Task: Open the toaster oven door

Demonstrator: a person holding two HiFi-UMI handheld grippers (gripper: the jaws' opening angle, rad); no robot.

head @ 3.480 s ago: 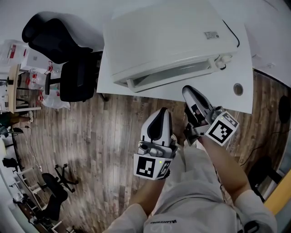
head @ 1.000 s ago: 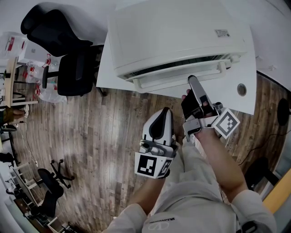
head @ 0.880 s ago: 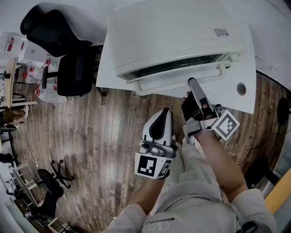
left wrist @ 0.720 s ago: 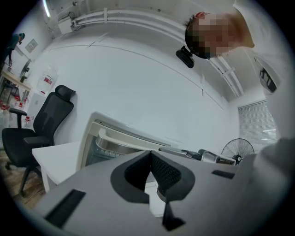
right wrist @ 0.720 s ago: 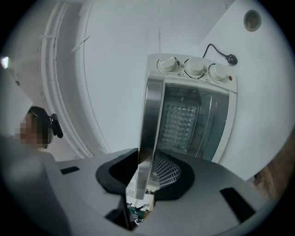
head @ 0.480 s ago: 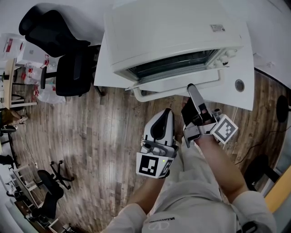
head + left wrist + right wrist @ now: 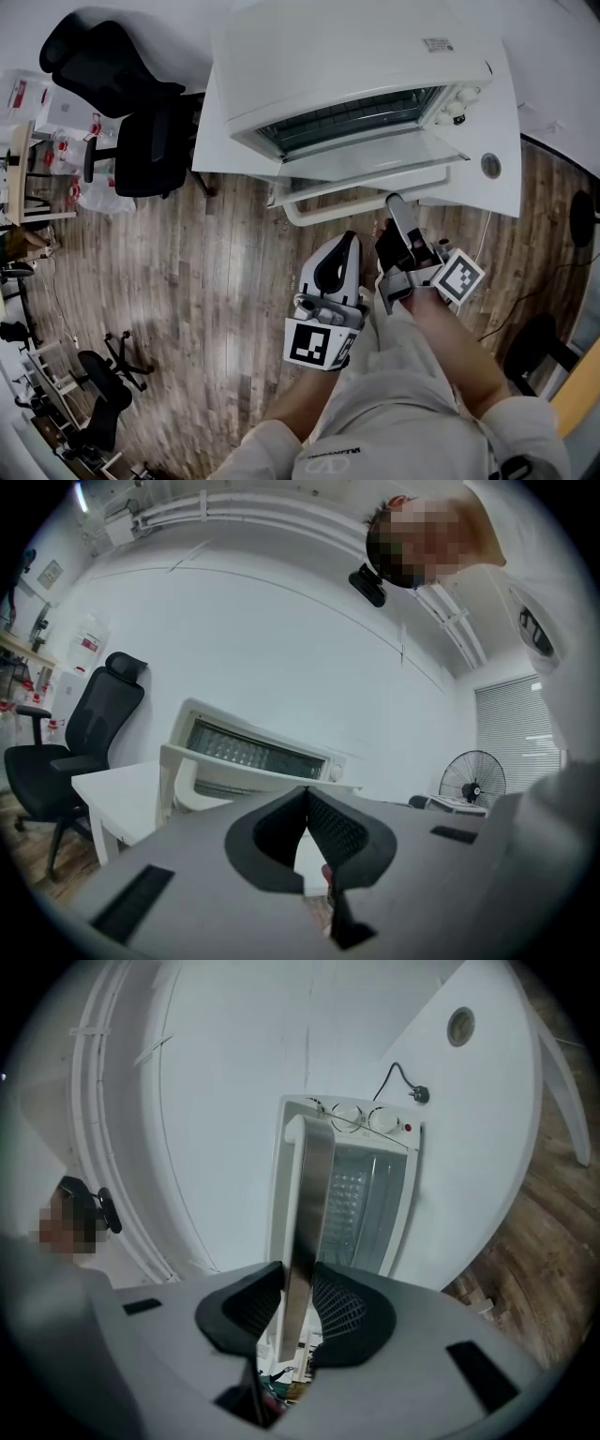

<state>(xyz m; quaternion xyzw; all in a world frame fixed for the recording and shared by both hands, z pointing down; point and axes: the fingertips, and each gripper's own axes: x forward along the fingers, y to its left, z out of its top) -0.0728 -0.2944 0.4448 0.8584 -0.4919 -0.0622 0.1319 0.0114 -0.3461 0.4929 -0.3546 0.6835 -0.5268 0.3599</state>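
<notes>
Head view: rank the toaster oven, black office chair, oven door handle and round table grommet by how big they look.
1. toaster oven, largest.
2. black office chair; it stands on the floor, farther from the camera, so it may look smaller than it is.
3. door handle.
4. table grommet, smallest.

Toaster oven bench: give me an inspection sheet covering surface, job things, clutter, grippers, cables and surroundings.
Surface: white table, bare around the oven.
Job's things: white toaster oven, door partly open, handle out front.
Clutter: nothing seen.
Grippers: right gripper shut on the handle; left gripper shut, empty, short of the oven.
Cables: cable with a plug lying on the table beside the oven.
Surroundings: black office chair, wooden floor, standing fan.
</notes>
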